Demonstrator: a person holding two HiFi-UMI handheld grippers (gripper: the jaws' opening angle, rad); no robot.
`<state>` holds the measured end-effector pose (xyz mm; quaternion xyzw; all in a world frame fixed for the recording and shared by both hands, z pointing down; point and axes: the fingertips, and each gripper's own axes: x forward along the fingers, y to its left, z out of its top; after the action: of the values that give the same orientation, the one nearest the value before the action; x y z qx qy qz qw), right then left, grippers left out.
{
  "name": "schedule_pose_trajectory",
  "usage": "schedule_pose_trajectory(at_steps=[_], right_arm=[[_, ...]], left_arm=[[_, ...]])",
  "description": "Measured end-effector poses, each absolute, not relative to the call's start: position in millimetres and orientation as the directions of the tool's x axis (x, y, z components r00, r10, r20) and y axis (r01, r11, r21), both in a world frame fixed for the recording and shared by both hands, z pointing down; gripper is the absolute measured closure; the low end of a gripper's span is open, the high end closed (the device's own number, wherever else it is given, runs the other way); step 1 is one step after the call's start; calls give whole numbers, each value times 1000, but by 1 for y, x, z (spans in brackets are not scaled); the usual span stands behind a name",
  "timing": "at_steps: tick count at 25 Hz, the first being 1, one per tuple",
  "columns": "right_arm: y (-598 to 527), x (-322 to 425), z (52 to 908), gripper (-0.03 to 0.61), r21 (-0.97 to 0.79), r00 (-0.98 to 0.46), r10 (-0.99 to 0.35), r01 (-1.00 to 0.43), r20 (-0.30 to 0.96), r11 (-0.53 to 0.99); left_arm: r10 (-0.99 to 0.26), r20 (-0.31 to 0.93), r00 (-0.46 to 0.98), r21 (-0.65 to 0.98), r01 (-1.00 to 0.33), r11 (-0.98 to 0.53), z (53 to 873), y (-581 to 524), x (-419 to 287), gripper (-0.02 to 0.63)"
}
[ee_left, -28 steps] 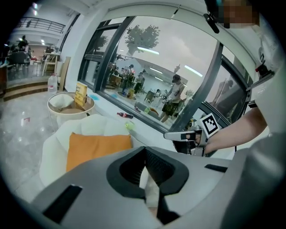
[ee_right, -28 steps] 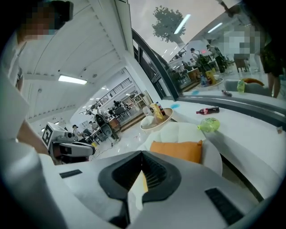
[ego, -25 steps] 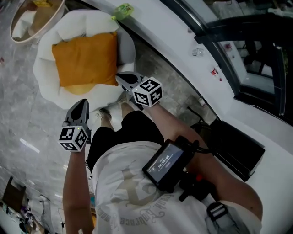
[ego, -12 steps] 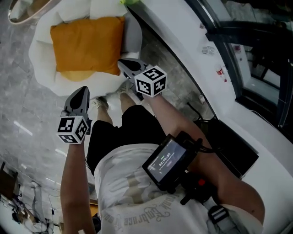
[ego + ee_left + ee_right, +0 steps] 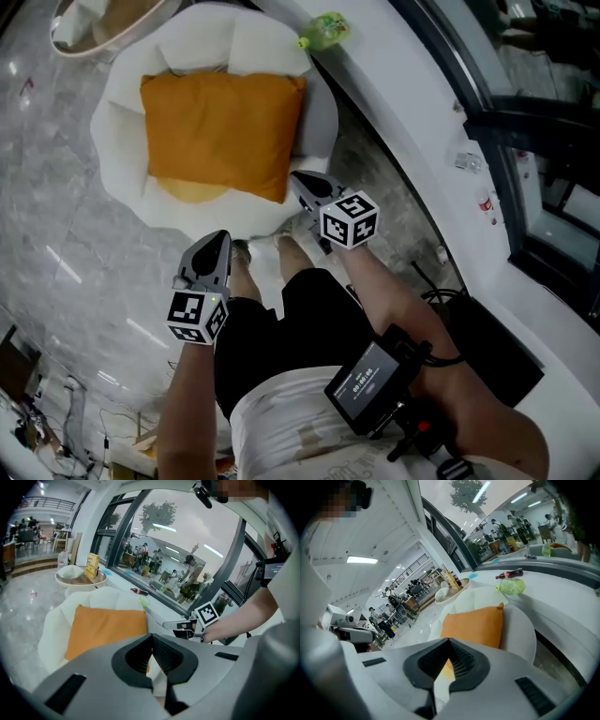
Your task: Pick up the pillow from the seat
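An orange square pillow (image 5: 220, 133) lies flat on the seat of a round white padded chair (image 5: 122, 103); it also shows as the pillow (image 5: 105, 627) in the left gripper view and the pillow (image 5: 476, 623) in the right gripper view. My left gripper (image 5: 214, 246) hovers just short of the chair's near rim, its jaws shut and empty. My right gripper (image 5: 305, 182) hangs at the pillow's near right corner, above the chair's edge, also shut with nothing in it. Neither touches the pillow.
A long white curved counter (image 5: 403, 122) runs along the right, with a green plastic bottle (image 5: 325, 26) on it near the chair. A small round side table (image 5: 94, 23) stands behind the chair. The person's legs and feet (image 5: 272, 253) are right before the chair. Grey marble floor (image 5: 56, 253) spreads left.
Both grippers have come closer to the chair. The right gripper now reaches the pillow's near right corner, and the left one nears the chair's front rim.
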<state>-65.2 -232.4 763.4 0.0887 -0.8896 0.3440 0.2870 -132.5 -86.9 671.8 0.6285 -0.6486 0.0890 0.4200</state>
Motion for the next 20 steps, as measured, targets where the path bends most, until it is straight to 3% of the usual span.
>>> schedule_pose_trajectory(at_steps=[10,16,20], right_arm=[[-249,-65,841,548,-580,-769,40,-446,638,681],[-266,-76,881,406,-555,-723,43,-489,690,673],[-289,-83,904,351,-597,-715,5,-579,699,555]], left_arm=[[-734,662,152,453,-861,230,711,-90,-128,603],[-722,660,210,481,-856,191,727,-96,-109,603],[-717,661,220,494,-847,196,734,-97,-102,603]])
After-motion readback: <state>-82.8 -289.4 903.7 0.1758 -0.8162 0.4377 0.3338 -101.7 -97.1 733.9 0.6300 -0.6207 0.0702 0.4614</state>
